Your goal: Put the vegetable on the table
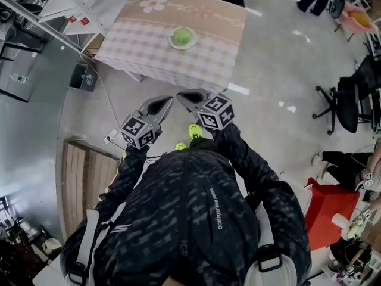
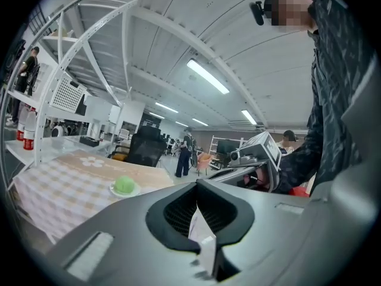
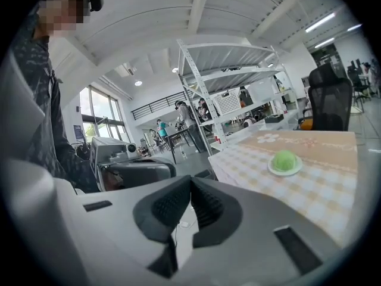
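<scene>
**Status.** The green round vegetable (image 1: 183,37) lies on a small white plate (image 1: 173,44), approx. mid-desk. The desk (image 1: 143,52) is covered w/ a checked cloth. The veg. is well apart from both tools. Whether the task counts as done on the plate or needs a transfer onto the cloth can't be told.

**Hand-held grippers.** Left hand-held gripper (image 1: 162,104) is clenched, w/ jaws together and no task item between them. Right hand-held gripper (image 1: 186,96) is likewise clenched and empty.

**Risks (judged).**
- If the veg. is approached w/ jaws shut as now, it would be pushed rather than gripped. Being round, it could be rolled off the plate and toward the desk edge.
- The plate is light and sits on loose cloth, so it may be dragged or tipped by a low or off-centre approach.
- The overhanging cloth edge at the near side could be snagged by a jaw tip, and the plate pulled along w/ it.
- A cable (image 1: 108,108) is seen on the floor left of the feet, which is a trip or snag hazard if stepped toward.
- If the veg. is squeezed hard it may be bruised.

**Pose.** Both forearms are held out in front of the torso, short of the desk. The tools are angled inward so the tips nearly meet. Both are aimed at the desk, roughly level w/ a slight downward tilt, more so on the right.
</scene>
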A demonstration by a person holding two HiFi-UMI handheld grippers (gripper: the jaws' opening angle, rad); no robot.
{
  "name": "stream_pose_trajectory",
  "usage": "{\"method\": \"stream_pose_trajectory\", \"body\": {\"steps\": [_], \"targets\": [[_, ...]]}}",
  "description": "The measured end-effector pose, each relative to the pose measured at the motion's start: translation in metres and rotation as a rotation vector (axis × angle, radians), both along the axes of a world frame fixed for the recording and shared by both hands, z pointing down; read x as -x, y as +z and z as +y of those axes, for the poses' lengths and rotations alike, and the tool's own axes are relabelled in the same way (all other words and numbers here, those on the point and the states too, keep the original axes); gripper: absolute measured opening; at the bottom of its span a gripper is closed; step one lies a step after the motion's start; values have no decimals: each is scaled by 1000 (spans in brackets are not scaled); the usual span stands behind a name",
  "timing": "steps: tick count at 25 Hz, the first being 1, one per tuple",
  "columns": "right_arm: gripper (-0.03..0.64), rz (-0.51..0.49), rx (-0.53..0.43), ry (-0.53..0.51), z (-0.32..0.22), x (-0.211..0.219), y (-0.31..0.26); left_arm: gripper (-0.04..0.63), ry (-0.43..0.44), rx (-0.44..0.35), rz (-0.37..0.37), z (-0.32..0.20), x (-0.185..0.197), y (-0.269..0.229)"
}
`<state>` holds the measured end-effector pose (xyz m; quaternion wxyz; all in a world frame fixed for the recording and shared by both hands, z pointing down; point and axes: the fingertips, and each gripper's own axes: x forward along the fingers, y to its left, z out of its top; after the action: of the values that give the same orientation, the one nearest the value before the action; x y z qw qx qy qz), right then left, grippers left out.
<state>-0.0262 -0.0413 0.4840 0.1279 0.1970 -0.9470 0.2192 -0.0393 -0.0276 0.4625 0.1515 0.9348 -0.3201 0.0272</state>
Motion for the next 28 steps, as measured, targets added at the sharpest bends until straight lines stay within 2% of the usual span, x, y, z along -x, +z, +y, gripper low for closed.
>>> {"method": "stream_pose_trajectory", "body": {"steps": [10,19,28], "targets": [[2,12,-6,55,69,7,0,-4,56,-17,0,61,2,-1],[0,30,-48,100,108,-1,-2,-3,75,4,16,101,-6,7],[0,34,-88,76,115,19,-6,-3,26,-59,-43,107,9,-8]]}}
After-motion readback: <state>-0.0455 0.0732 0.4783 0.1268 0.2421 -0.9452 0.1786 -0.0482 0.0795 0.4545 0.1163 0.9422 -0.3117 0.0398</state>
